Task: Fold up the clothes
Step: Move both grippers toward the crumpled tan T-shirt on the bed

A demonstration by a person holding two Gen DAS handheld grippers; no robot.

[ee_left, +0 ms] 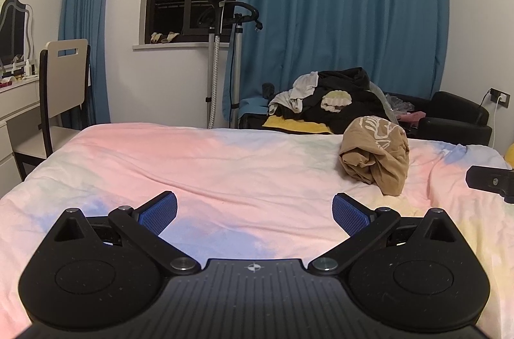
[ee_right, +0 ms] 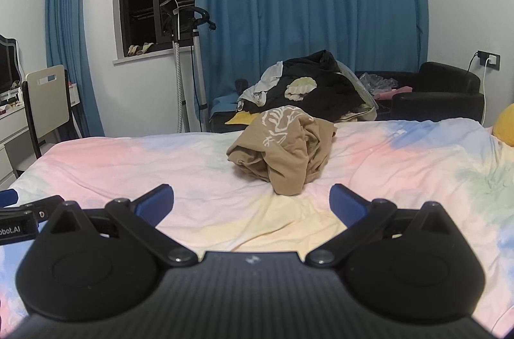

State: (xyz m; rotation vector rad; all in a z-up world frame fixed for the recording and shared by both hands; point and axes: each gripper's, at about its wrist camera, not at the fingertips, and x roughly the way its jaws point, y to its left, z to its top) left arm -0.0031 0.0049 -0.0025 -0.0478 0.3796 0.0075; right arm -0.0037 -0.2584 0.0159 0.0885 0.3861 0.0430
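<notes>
Left gripper (ee_left: 253, 212): low centre of its frame, blue pads spread wide apart, nothing between them, hovering over bare bedspread.
Right gripper (ee_right: 252, 204): low centre of its own frame, jaws likewise wide apart and empty, aimed straight at the shirt.
Why so held: both wide-set jaws suit a reach for cloth; that is a judgement, not a thing seen.
Bedspread (ee_left: 199, 156): pastel pink, blue and yellow, smooth enough to serve as a folding surface.
Shirt (ee_right: 282, 148): tan with a white print, bunched in a rumpled heap at mid-frame on the bed, not laid flat or squared.
Stage: the heap reads as unfolded cloth, apart from both grippers.
Pile (ee_right: 308, 88): dark and white clothes stacked beyond the bed's far edge, before the curtain (ee_right: 305, 2).
Left view only: shirt (ee_left: 374, 154) sits right of centre; the right gripper's tip pokes in at the right edge.
Right view only: the shirt's front folds; the left gripper at the left edge.
</notes>
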